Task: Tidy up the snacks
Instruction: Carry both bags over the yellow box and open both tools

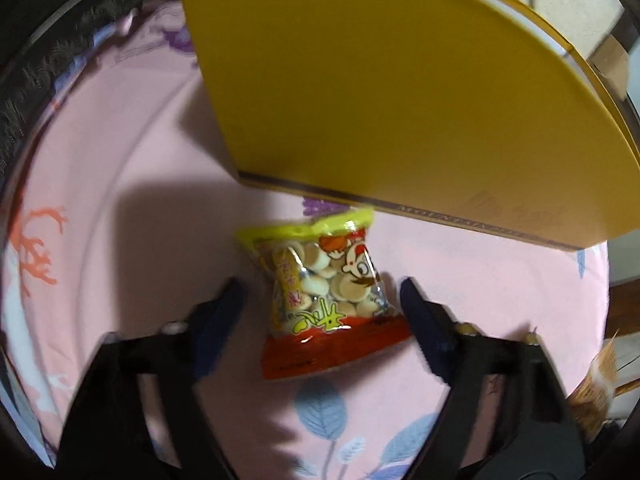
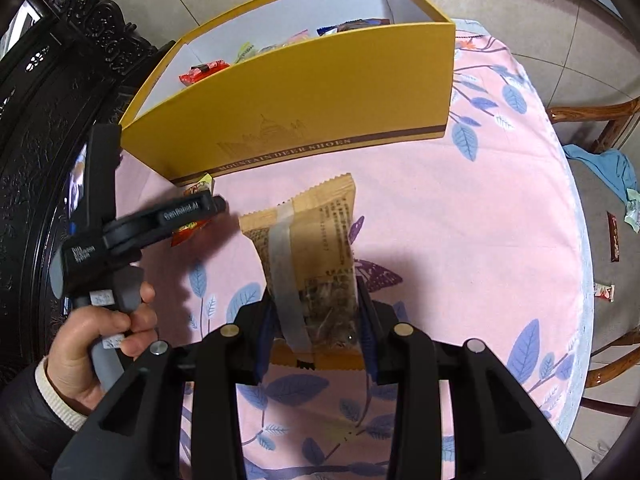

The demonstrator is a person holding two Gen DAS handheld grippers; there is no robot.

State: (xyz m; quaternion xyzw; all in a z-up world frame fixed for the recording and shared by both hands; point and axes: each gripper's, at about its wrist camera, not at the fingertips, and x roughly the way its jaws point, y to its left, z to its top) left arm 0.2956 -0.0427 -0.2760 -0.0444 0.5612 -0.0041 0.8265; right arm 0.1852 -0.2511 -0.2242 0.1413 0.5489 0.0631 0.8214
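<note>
A yellow-and-red bag of small round biscuits lies on the pink cloth just in front of the yellow shoe box. My left gripper is open, its jaws on either side of the bag and apart from it. In the right wrist view my left gripper stands over that bag by the box's near left corner. My right gripper is shut on a tan snack packet with a clear tape strip, held above the cloth. The box holds several wrapped snacks.
The round table has a pink leaf-print cloth. Dark carved furniture stands at the left. A wooden chair with blue cloth is at the right. Small wrappers lie on the floor beyond the table's edge.
</note>
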